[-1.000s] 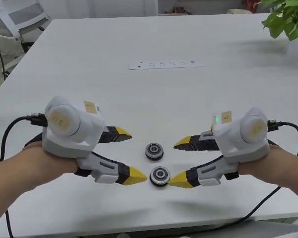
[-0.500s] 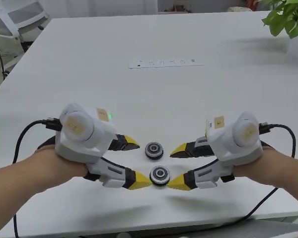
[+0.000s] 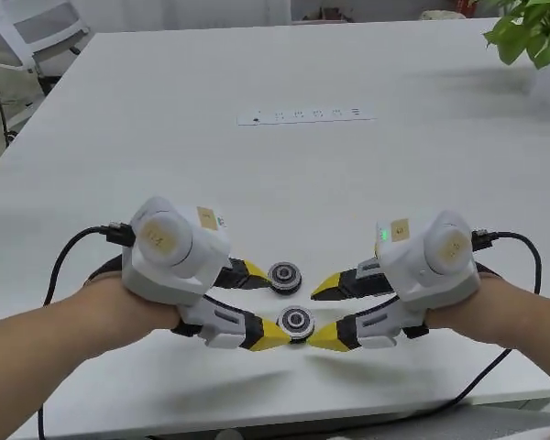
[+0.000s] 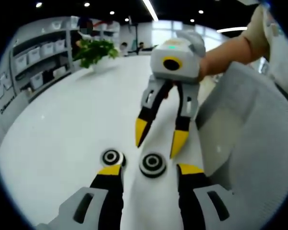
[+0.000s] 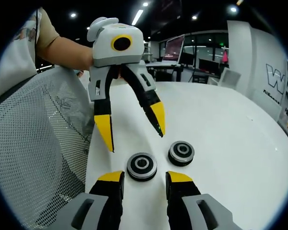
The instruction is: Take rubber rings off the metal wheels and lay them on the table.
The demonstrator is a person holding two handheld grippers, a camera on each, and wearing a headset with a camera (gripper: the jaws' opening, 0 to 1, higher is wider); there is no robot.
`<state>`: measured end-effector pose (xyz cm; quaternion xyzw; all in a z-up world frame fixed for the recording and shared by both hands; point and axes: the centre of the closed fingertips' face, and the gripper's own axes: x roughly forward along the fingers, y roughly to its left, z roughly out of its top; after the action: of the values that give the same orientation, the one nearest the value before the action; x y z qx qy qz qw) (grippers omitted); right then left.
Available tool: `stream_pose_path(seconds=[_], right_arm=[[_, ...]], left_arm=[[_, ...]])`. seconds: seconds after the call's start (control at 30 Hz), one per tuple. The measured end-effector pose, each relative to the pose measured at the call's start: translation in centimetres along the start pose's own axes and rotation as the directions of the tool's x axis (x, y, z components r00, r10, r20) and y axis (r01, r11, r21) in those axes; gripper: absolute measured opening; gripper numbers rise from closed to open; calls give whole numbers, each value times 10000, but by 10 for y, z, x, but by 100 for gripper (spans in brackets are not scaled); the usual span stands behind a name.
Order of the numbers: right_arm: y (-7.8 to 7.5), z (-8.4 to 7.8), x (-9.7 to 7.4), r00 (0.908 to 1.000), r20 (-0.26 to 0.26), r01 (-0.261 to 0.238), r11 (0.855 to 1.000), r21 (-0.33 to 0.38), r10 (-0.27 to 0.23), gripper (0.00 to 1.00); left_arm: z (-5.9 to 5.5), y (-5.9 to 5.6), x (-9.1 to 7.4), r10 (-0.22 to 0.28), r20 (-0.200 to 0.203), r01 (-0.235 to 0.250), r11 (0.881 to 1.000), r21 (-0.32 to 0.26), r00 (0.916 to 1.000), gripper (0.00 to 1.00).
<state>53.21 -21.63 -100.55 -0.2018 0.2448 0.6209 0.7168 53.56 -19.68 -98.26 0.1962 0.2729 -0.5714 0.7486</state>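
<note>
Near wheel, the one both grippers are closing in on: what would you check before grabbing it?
1. Near wheel lies flat on the table: ok.
2. Left gripper open, wheel lined up with the gap between its jaws: ok.
3. Right gripper open, same wheel ahead of its gap: ok.
4. Dark ring sits on the wheel's rim: ok.
5. Far wheel free of the left gripper's upper jaw: cannot tell, the tip is very close.
6. Bare table nearby for laying the ring: ok.
</note>
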Motion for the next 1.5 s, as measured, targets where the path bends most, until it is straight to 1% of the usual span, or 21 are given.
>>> stream_pose_path(seconds=[0.33,0.57,0.73,0.8,0.87,0.93,0.97,1.03,1.07,1.13,1.3,1.5], right_arm=[[2,-2,0,10000,-30,-74,10000,51,74,32],[3,-3,0,9999,-62,-83,9999,80,83,31],[3,-3,0,10000,-41,-89,9999,49,89,31],[3,-3,0,10000,-18,-81,9999,83,81,31],[3,-3,0,10000,-7,-82,9999,135,82,31],[3,-4,0,10000,-30,-80,9999,125,81,31],[4,-4,1,9999,-37,-101,9999,137,101,31],[4,-4,1,9999,-55,-112,9999,102,113,31],[5,-4,1,9999,-55,-125,9999,103,126,31],[5,-4,2,9999,-56,-131,9999,82,131,31],[5,-3,3,9999,-62,-161,9999,60,161,30],[6,-3,4,9998,-36,-202,9997,96,202,29]], left_arm=[[1,-6,10,-200,-53,199,9998,-30,9998,38],[-3,-9,16,-287,-284,290,9995,103,9992,31],[-2,-10,18,-292,-244,291,9996,-27,9993,28],[-1,-11,19,-343,-206,340,9993,-156,9992,25],[-2,-9,21,-284,-227,279,9994,-207,9993,24],[-5,-10,23,-246,-348,243,9997,-97,9991,24],[-3,-9,24,-228,-241,229,9997,50,9995,23],[-4,-10,24,-199,-293,199,9998,-2,9994,21],[-5,-10,25,-147,-360,150,9999,78,9992,21],[-4,-10,24,-85,-339,95,9996,285,9994,20],[-5,-10,23,21,-270,-14,9997,243,9996,20],[-4,-9,23,4,-122,-3,9999,145,9999,19]])
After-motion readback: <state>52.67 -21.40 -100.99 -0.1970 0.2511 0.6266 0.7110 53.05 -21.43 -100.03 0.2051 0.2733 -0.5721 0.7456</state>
